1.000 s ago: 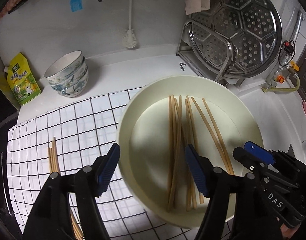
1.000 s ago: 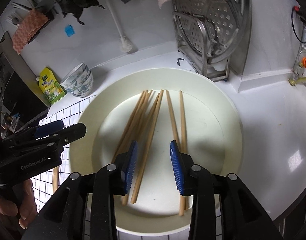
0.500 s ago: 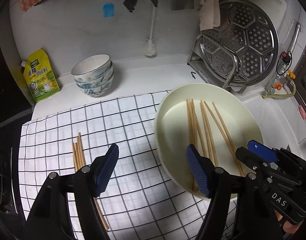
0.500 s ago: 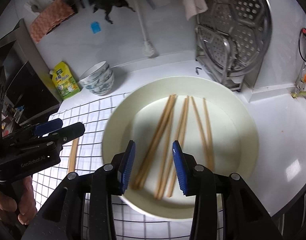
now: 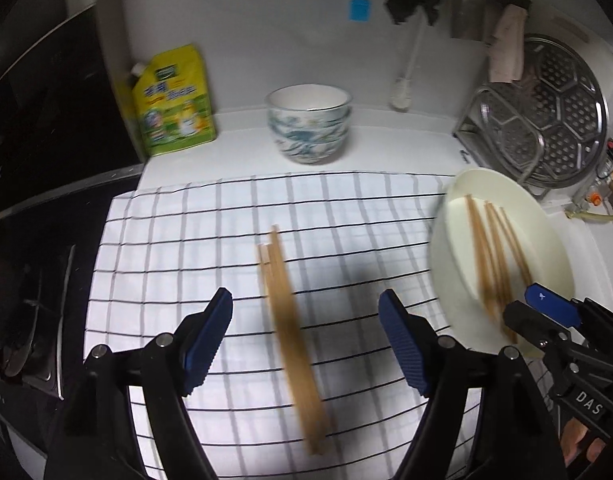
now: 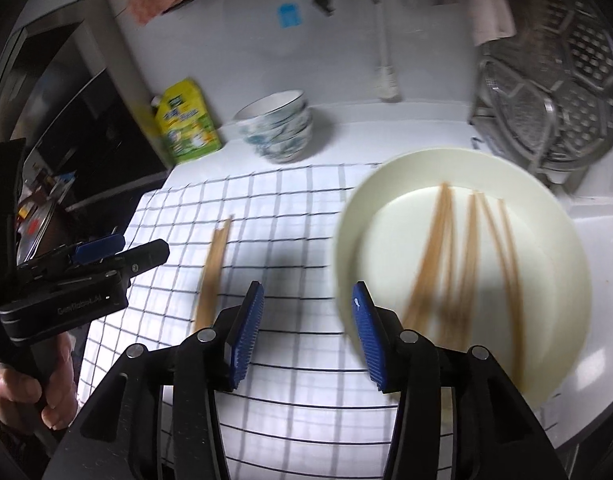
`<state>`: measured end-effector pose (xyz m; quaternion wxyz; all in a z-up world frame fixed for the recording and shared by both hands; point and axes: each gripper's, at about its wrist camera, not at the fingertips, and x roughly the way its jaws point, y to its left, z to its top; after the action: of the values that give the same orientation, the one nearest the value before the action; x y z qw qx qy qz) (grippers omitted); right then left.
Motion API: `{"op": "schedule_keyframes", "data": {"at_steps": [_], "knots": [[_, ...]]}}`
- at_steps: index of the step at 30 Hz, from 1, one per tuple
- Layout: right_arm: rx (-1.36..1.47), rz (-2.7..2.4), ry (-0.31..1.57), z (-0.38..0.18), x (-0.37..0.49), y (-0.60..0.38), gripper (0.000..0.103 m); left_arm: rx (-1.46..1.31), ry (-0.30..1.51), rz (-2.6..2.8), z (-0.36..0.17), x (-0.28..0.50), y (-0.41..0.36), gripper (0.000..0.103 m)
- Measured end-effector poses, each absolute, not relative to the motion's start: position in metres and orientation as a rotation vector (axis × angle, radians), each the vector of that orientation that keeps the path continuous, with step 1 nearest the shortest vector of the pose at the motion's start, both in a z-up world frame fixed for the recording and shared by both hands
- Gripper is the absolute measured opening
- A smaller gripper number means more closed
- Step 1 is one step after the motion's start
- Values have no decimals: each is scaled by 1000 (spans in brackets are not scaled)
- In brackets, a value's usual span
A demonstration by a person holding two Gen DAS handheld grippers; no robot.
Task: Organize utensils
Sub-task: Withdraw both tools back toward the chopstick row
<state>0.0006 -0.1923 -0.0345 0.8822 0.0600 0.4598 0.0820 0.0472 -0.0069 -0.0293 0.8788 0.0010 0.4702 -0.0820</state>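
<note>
A cream plate (image 6: 546, 320) holds several wooden chopsticks (image 6: 458, 264) and sits at the right edge of a checked cloth (image 5: 226, 240); it also shows in the left wrist view (image 5: 454, 248). A small bundle of chopsticks (image 5: 290, 320) lies on the cloth, also seen in the right wrist view (image 6: 212, 272). My left gripper (image 5: 306, 336) is open and empty, hovering over that bundle, which lies between its fingers. My right gripper (image 6: 306, 320) is open and empty, just left of the plate's near rim. Both views are motion-blurred.
Stacked patterned bowls (image 5: 308, 124) and a yellow-green pouch (image 5: 172, 100) stand at the back of the white counter. A metal steamer rack (image 5: 546, 120) stands at the back right. A dark stove (image 5: 34, 240) borders the cloth on the left.
Both grippers have swung left and pulled back from the plate. The left now hovers over the bundle on the cloth; the plate has slid to the right of both views.
</note>
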Motion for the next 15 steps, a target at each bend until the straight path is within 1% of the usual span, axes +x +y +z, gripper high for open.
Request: {"op": "schedule_keyframes", "data": {"at_steps": [9,15], "knots": [[94,240,1022,-60,10,-134,45,-37,1032,-92,-58,47,58,75],[85,245,1056,-87,19,-109,45,-32,1066,-85,-79,48,77,76]]}}
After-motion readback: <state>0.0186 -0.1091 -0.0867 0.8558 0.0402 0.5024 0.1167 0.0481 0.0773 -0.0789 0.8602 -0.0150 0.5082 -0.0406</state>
